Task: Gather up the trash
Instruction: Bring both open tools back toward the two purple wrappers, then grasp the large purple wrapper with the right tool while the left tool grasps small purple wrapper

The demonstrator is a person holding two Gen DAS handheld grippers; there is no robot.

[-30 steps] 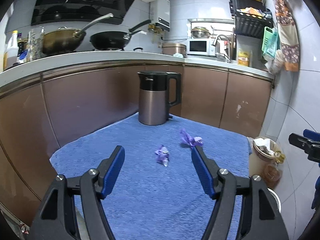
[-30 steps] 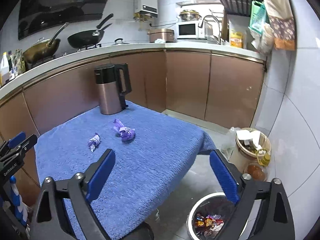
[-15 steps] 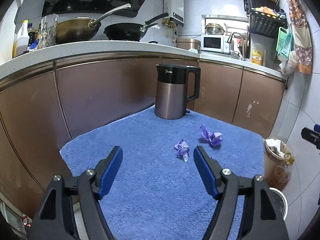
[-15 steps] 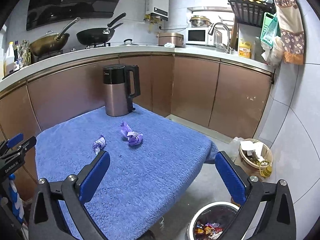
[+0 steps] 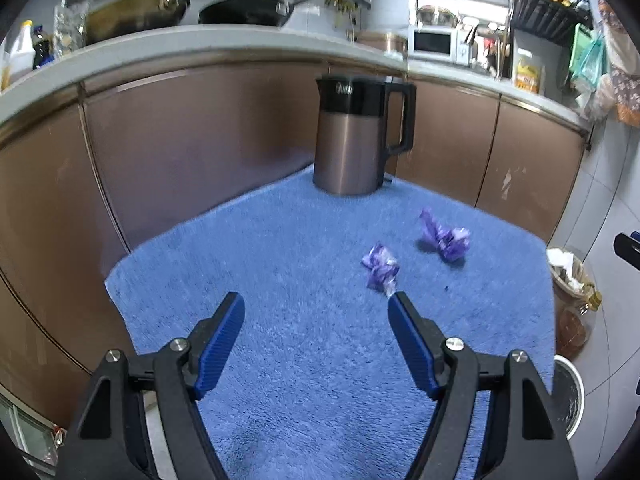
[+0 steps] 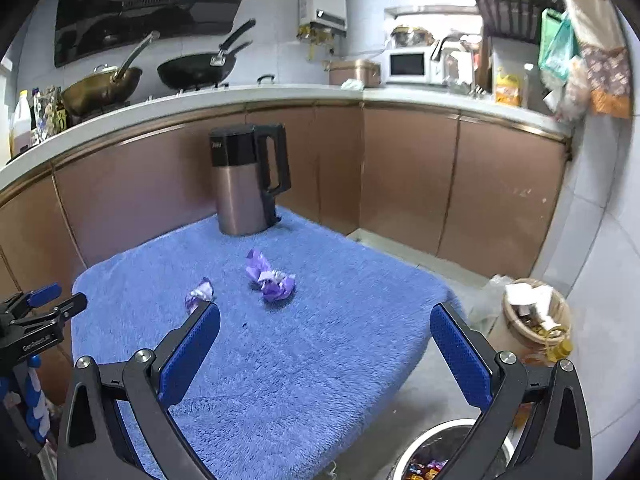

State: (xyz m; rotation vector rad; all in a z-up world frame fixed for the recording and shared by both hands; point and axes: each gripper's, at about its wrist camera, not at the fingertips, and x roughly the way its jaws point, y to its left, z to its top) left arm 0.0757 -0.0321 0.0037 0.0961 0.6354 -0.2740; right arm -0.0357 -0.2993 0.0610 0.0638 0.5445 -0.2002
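Observation:
Two crumpled purple wrappers lie on the blue towel-covered table. The smaller wrapper lies just beyond my left gripper's right fingertip; the larger wrapper lies further right. My left gripper is open and empty, low over the table. My right gripper is open and empty over the table's front right corner. In the right wrist view the smaller wrapper sits by the left fingertip and the larger wrapper lies beyond. A metal trash bin with wrappers inside stands on the floor below.
A steel kettle with a black handle stands at the table's far edge, also in the right wrist view. Brown cabinets run behind the table. A wicker basket of rubbish sits on the floor at right.
Both grippers have moved in closer to the table and the wrappers. The left gripper now sits lower and further left of the wrappers. Both stay open.

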